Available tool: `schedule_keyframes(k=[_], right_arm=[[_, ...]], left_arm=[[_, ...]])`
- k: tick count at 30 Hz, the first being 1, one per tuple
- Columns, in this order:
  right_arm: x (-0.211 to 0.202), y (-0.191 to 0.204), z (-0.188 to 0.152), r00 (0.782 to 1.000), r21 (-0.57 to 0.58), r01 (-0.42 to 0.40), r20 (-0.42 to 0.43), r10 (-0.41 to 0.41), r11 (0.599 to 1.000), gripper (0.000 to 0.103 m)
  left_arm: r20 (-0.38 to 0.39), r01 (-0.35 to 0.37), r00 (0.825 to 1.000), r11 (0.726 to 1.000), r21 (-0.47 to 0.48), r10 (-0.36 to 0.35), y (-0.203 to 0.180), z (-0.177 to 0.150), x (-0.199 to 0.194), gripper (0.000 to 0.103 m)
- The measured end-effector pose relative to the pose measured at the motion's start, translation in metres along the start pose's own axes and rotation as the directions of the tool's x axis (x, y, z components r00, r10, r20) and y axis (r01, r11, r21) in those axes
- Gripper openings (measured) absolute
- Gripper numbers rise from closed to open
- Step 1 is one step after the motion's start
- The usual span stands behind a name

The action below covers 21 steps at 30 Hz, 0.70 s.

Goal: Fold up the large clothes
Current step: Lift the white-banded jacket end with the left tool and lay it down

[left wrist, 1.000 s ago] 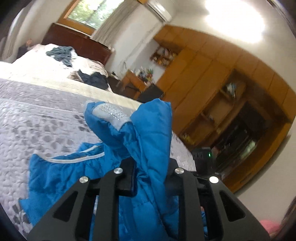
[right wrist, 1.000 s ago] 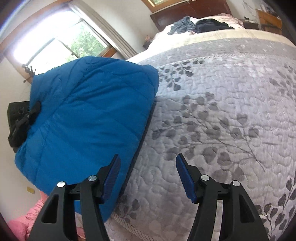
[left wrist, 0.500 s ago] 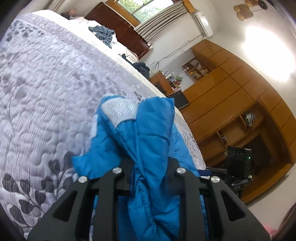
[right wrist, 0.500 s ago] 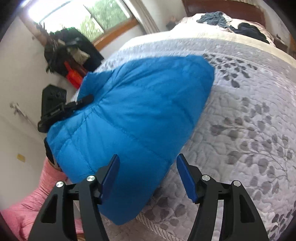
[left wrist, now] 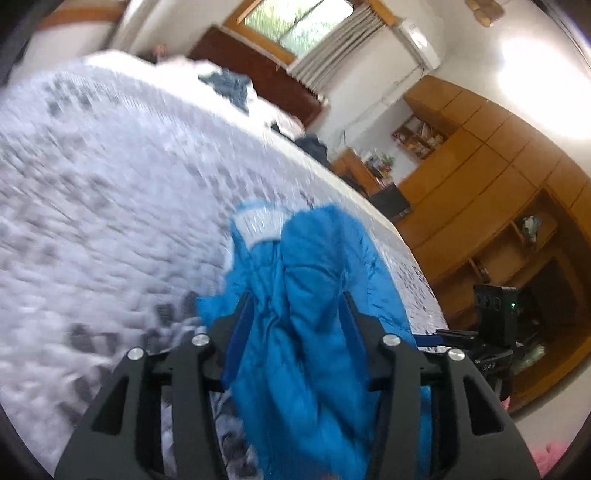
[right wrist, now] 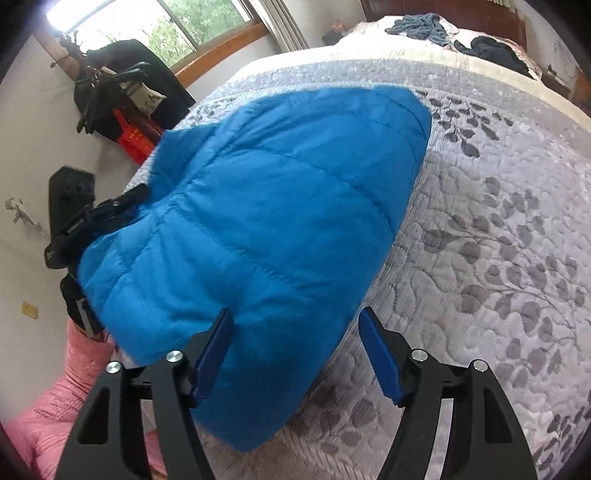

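A blue quilted puffer jacket (right wrist: pixel 277 206) lies folded on the grey leaf-patterned quilt (right wrist: pixel 498 221) near the bed's front edge. My right gripper (right wrist: pixel 295 354) is open, its blue pads (right wrist: pixel 380 358) spread above the jacket's near corner without touching it. In the left wrist view a bunched part of the jacket (left wrist: pixel 314 295), with a pale lining patch at its far end, runs between the fingers of my left gripper (left wrist: pixel 295 321). Those fingers stand apart with both blue pads showing beside the cloth. The left gripper (right wrist: pixel 92 218) also shows at the jacket's left end.
Grey and dark clothes (right wrist: pixel 421 26) lie near the wooden headboard. A pink sleeve (right wrist: pixel 74 387) is at the lower left. A rack with dark bags (right wrist: pixel 122 85) stands by the window. Wooden cabinets (left wrist: pixel 480 166) and a black device (left wrist: pixel 495 306) are beyond the bed.
The left gripper's fingers have spread wider around the jacket part they were clamping, and it swung over the bed. The jacket has settled flatter on the quilt. The right gripper stays open.
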State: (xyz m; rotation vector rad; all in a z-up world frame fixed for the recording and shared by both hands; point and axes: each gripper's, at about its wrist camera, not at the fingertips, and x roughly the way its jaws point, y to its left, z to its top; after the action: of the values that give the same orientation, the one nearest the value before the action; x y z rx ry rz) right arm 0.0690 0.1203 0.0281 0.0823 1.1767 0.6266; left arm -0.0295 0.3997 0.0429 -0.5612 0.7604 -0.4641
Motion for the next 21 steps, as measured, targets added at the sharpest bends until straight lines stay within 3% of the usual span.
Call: schedule_keyframes(k=[5,10,11,13,15,21], right_arm=[[-0.017,0.001,-0.014,1.000,-0.002,-0.008,0.001,0.008,1.000,0.071],[-0.014,0.006,-0.021,0.998,0.020,-0.055,-0.026,0.055,0.998,0.071],[-0.013,0.006,-0.022,0.998,0.018,-0.059,-0.025,0.060,0.998,0.071],[-0.012,0.008,-0.023,0.997,0.016,-0.072,-0.024,0.073,0.997,0.071],[-0.011,0.009,-0.024,0.996,0.014,-0.082,-0.024,0.082,0.997,0.071],[-0.002,0.011,-0.025,0.997,-0.002,-0.064,-0.033,0.064,0.998,0.071]], left_arm=[[0.007,0.013,1.000,0.997,0.071,-0.014,-0.042,-0.017,-0.044,0.059],[-0.068,-0.037,0.997,0.988,0.152,0.048,-0.081,-0.040,-0.041,0.062],[-0.088,-0.052,0.994,0.987,0.150,0.066,-0.083,-0.044,-0.037,0.058],[-0.123,-0.061,0.989,0.989,0.136,0.078,-0.082,-0.048,-0.029,0.029],[-0.147,-0.049,0.987,0.994,0.097,0.063,-0.074,-0.051,-0.026,0.020],[-0.202,-0.006,0.979,0.999,-0.035,-0.001,-0.036,-0.073,-0.026,0.014]])
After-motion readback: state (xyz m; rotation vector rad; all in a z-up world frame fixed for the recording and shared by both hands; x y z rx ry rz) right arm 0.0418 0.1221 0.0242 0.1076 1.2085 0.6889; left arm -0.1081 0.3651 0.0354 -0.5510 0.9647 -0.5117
